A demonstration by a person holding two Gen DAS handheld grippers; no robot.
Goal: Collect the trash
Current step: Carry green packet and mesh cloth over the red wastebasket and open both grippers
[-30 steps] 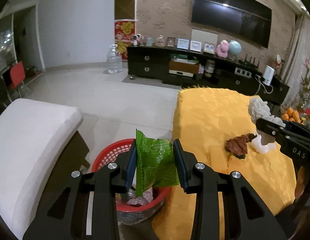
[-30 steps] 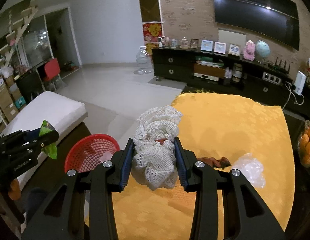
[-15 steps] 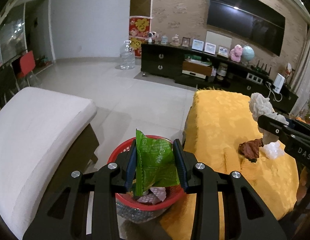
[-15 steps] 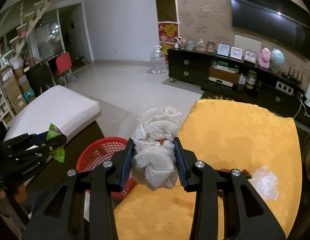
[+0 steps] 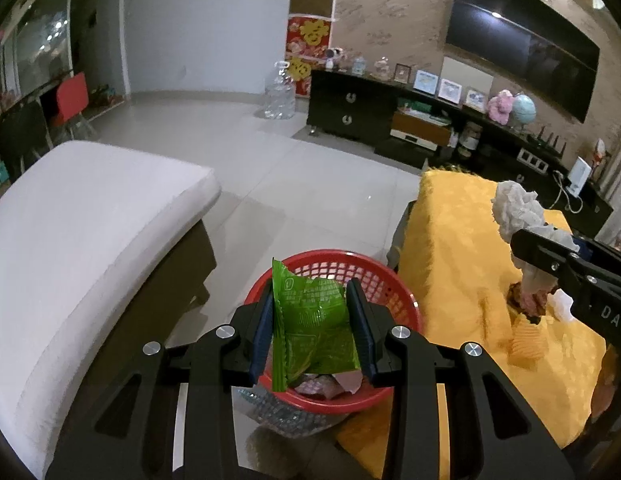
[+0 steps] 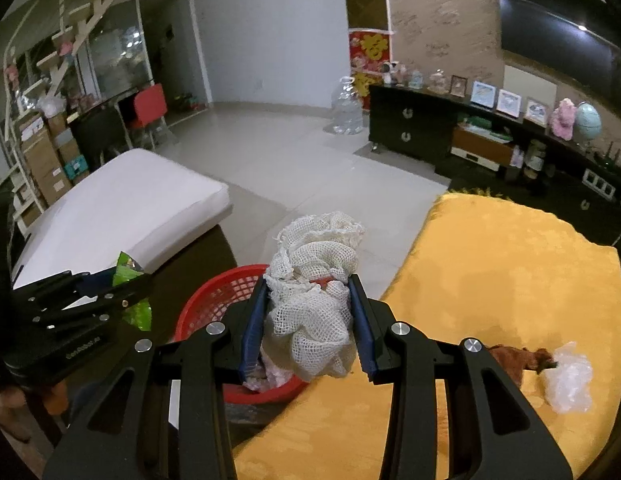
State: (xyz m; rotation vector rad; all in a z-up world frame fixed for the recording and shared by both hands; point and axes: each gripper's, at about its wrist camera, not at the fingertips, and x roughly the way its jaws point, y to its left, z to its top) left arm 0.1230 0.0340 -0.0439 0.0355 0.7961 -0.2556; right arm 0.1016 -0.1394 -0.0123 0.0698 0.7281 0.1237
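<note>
the left gripper point(image 5: 310, 328) is sitting at the bottom centre of the left wrist frame with its two blue pads clamping a crumpled green wrapper point(image 5: 308, 328) between them, the wrapper standing upright and poking above the fingertips. directly behind and below it a red basket point(image 5: 374, 280) is showing, its mesh wall curving round the wrapper and some pale scraps lying inside. the right gripper point(image 6: 308, 320) is sitting at the bottom centre of the right wrist frame, its pads pressing on a bundle of white netting point(image 6: 314, 280) that is bulging up and over the fingertips. in that view the basket point(image 6: 214, 300) is lying just left of and behind the netting, partly hidden by it. to the right a yellow cloth point(image 6: 510, 272) is covering a table, and near the lower right of the frame a brown scrap point(image 6: 518, 360) is lying on it, touching a clear crumpled piece of plastic point(image 6: 568, 384). at the left edge of the right wrist frame the other gripper is reaching in with the green wrapper in its tips. in the upper left a white cushion point(image 6: 126, 208) is lying beside the basket, and a dark cabinet point(image 6: 414, 128) is running along the far wall at the upper right.
</note>
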